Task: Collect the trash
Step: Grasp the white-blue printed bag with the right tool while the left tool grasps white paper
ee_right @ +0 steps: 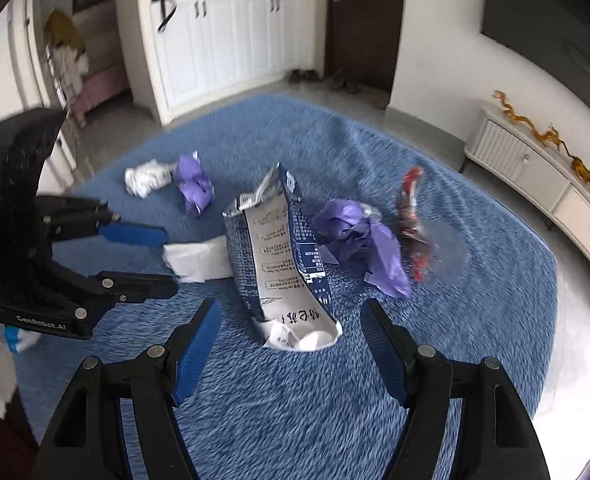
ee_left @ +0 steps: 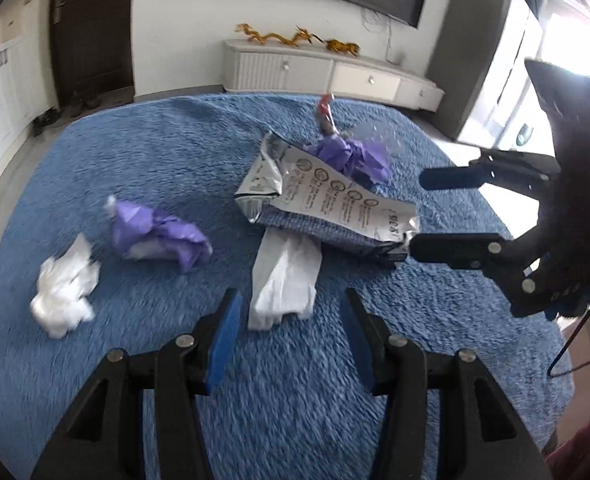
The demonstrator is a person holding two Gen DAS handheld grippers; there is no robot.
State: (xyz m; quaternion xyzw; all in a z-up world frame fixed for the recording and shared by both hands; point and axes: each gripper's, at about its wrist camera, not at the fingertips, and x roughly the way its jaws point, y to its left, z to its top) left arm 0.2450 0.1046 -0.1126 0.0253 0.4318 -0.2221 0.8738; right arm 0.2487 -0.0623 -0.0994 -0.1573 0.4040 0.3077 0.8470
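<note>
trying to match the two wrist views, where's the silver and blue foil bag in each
Left wrist: foil bag right of centre, beyond the white plastic bag.
Right wrist: foil bag at centre, just ahead of the open fingers.
Shared landmark: the gold dragon figurine on the white cabinet.

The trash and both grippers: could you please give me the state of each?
Left gripper: open, empty.
Right gripper: open, empty.
Foil bag: torn open, flattened.
Purple wads: crumpled.
White tissue: crumpled.
White bag: flat.
Red wrapper: crumpled.
</note>
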